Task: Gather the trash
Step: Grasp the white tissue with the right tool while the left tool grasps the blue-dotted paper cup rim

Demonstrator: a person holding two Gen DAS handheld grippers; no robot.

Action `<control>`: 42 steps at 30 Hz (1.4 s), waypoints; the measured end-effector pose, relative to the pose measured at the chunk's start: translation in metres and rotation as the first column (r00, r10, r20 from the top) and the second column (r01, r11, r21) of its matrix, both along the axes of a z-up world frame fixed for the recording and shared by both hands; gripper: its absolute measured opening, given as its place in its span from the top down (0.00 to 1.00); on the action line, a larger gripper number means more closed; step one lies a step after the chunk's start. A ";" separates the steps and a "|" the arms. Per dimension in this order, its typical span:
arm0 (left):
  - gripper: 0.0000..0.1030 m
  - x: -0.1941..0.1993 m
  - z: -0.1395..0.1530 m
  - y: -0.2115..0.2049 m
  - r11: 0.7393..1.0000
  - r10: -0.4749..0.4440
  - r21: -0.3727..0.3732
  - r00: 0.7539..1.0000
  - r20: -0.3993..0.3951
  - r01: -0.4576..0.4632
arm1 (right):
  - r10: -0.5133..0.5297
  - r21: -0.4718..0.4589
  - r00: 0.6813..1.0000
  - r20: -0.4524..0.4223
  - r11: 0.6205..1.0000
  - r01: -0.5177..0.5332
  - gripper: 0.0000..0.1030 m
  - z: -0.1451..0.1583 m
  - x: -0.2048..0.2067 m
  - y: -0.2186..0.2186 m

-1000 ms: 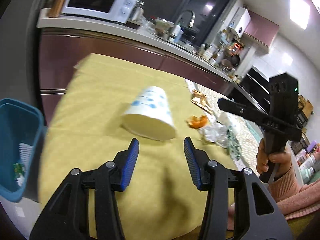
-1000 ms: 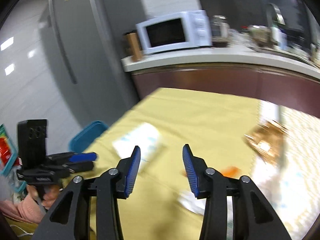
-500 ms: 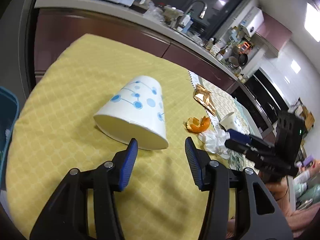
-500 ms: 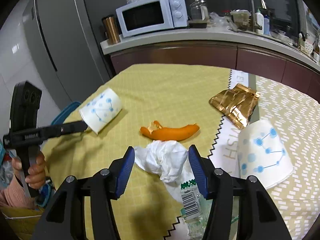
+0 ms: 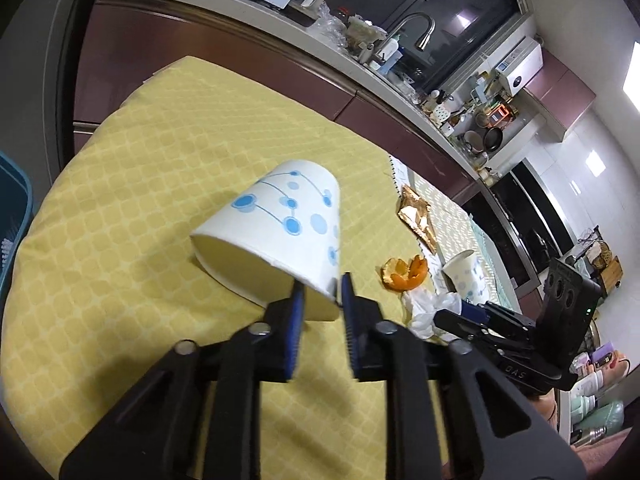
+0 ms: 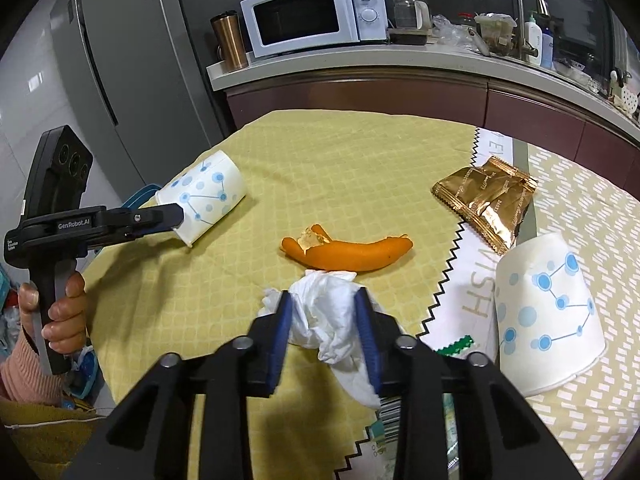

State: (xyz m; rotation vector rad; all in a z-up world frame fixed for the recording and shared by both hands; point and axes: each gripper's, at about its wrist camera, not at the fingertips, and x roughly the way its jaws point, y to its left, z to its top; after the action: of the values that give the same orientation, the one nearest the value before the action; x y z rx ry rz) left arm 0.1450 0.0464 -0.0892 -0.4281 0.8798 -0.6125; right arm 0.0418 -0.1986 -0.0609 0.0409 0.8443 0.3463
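A white paper cup with blue dots (image 5: 280, 236) lies on its side on the yellow tablecloth (image 5: 160, 184). My left gripper (image 5: 322, 292) is shut on its rim; it also shows in the right wrist view (image 6: 180, 216) at the cup (image 6: 204, 196). My right gripper (image 6: 324, 300) is shut on a crumpled white tissue (image 6: 328, 316) that rests on the cloth. It shows in the left wrist view (image 5: 460, 312) beside the tissue (image 5: 428, 308). An orange peel (image 6: 348, 252) lies just beyond the tissue.
A gold foil wrapper (image 6: 484, 200) and a second dotted paper cup (image 6: 548, 312) lie at the right. A blue bin (image 5: 12, 208) stands left of the table. A plastic wrapper with a barcode (image 6: 388, 412) lies under my right gripper. A kitchen counter (image 6: 400, 64) runs behind.
My left gripper moved forward and closed on the cup's rim. My right gripper moved down and closed on the white tissue.
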 end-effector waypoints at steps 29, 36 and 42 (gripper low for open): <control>0.96 -0.053 0.050 0.020 0.994 -0.027 0.112 0.981 0.190 0.005 | 0.046 0.283 0.993 0.106 0.956 -0.074 0.93 0.041 0.004 0.009; 0.96 -0.057 0.055 0.026 0.992 -0.020 0.128 0.980 0.197 -0.006 | 0.070 0.299 0.989 0.127 0.948 -0.106 0.93 0.046 0.010 0.021; 0.96 -0.066 0.057 0.035 0.989 -0.011 0.144 0.979 0.204 -0.019 | 0.087 0.309 0.986 0.140 0.943 -0.126 0.93 0.048 0.019 0.029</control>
State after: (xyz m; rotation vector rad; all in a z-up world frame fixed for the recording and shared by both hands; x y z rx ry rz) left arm 0.0787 0.0814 -0.0322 -0.2297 0.7209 -0.5736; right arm 0.0612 -0.1701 -0.0128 0.2713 0.6619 0.5795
